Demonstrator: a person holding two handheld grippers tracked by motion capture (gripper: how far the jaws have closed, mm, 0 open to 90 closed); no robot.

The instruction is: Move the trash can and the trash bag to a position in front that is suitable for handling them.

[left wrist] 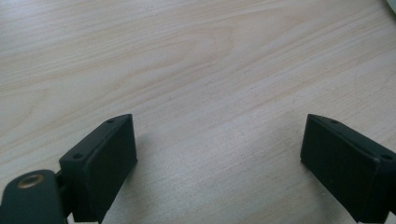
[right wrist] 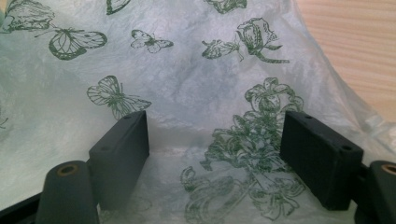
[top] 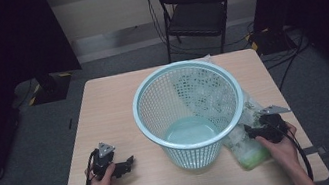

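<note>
Lining the basket [top: 190,113]: bag [right wrist: 196,93] at its 4 o'clock is straddled by right gripper [right wrist: 215,154], jaws apart, unclamped. One layer should be pinched. Left gripper [left wrist: 219,158] gapes, empty.

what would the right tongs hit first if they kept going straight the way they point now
Most likely the thin translucent plastic bag printed with green butterflies and flowers. In the right gripper view it lies directly ahead of the open right tongs and runs in between the jaws. Whether the pads already touch it is unclear.
</note>
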